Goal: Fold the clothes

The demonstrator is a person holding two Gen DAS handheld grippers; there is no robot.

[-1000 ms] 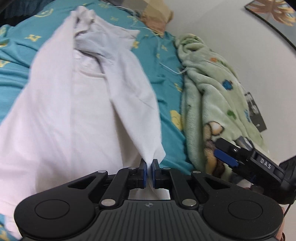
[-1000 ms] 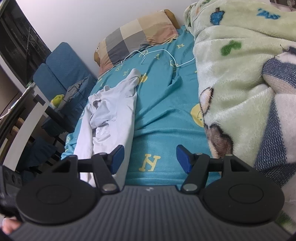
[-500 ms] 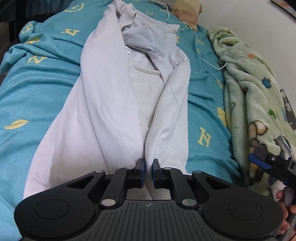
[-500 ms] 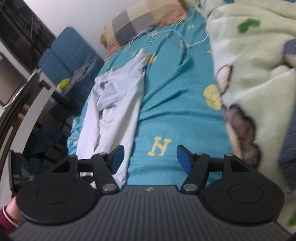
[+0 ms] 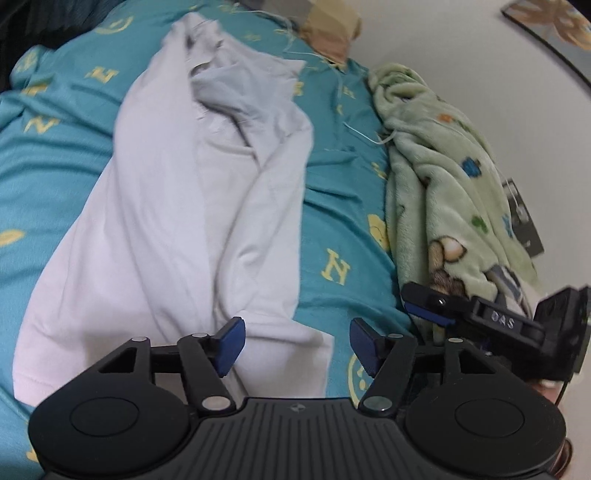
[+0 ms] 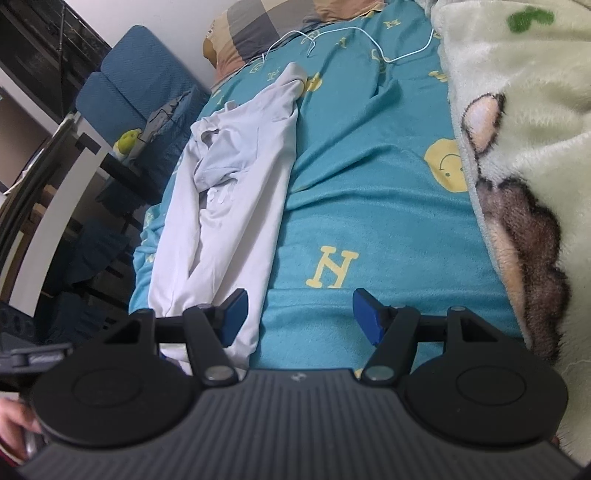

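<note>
A white shirt (image 5: 177, 221) lies lengthwise on the teal bedsheet (image 5: 343, 221), its right side folded in over the middle and the collar at the far end. My left gripper (image 5: 297, 345) hovers over the shirt's near hem; its jaws are opening, the cloth lies loose below them and the pads do not press on it. The right wrist view shows the same shirt (image 6: 236, 206) to the left. My right gripper (image 6: 299, 317) stands open over bare sheet just right of the shirt's edge, holding nothing. It also shows in the left wrist view as the right gripper (image 5: 461, 310) at the blanket's edge.
A fluffy green blanket (image 6: 524, 129) with bear prints is heaped along the bed's right side. A checked pillow (image 6: 266, 26) and a thin white cable (image 6: 351, 37) lie at the head. A blue chair (image 6: 140, 85) and a dark desk stand left of the bed.
The left gripper was shut on the shirt's corner, carried it down onto the bed, then its jaws parted and let the cloth go. The right gripper stayed open and shifted only slightly.
</note>
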